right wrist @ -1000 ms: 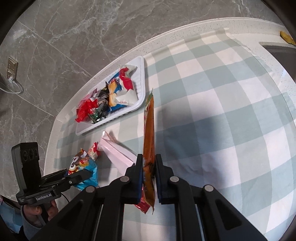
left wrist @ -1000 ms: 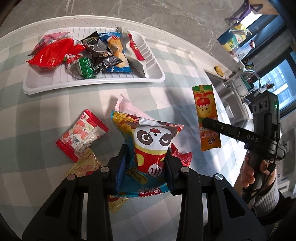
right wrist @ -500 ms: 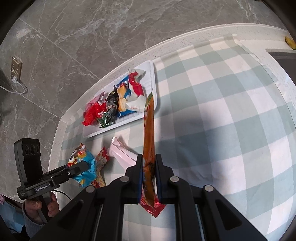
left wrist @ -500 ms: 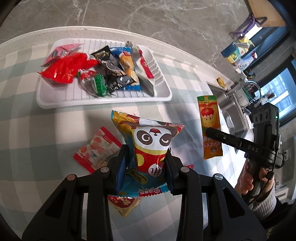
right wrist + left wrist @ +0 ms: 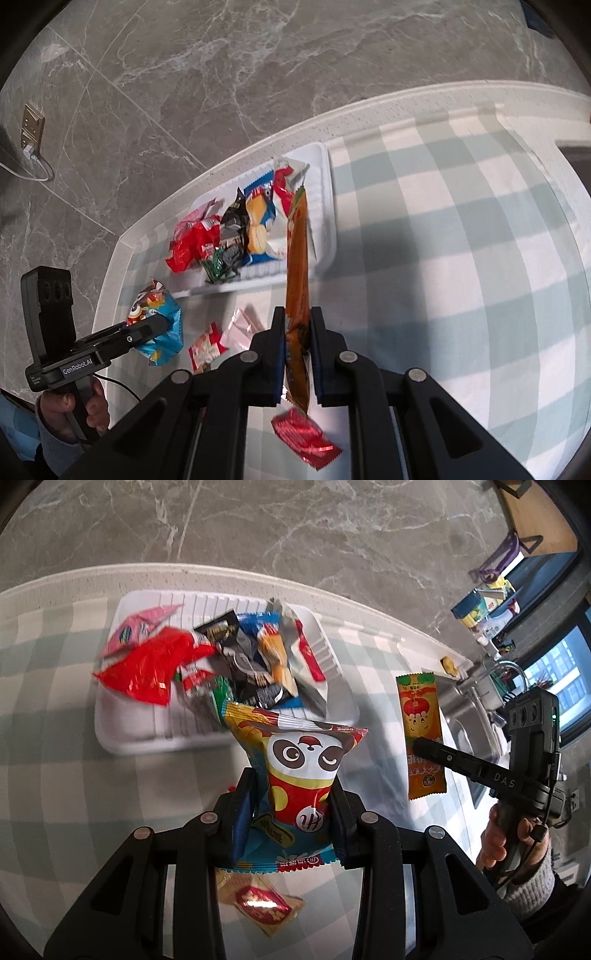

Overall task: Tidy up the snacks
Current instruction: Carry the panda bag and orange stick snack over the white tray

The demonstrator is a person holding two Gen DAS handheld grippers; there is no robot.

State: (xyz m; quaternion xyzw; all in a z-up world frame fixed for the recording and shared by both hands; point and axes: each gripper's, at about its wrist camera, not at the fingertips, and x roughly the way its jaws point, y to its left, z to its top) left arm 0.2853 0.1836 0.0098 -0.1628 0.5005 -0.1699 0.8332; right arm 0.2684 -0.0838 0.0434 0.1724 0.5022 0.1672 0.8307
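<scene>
My left claw (image 5: 291,805) pinches the puffy panda-print snack bag (image 5: 299,775); my right claw (image 5: 298,354) holds the long orange sachet (image 5: 297,266). Both could slip, I think, or drop beside the crowded white ribbed plastic tray (image 5: 147,734).

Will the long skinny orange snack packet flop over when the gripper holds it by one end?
Probably not much. The long orange foil snack packet sticks out fairly straight from the right gripper, so it seems stiffish. It looks thin and flat, so likely light. The shiny wrapper may be slippery, though the grip looks firm.
</scene>
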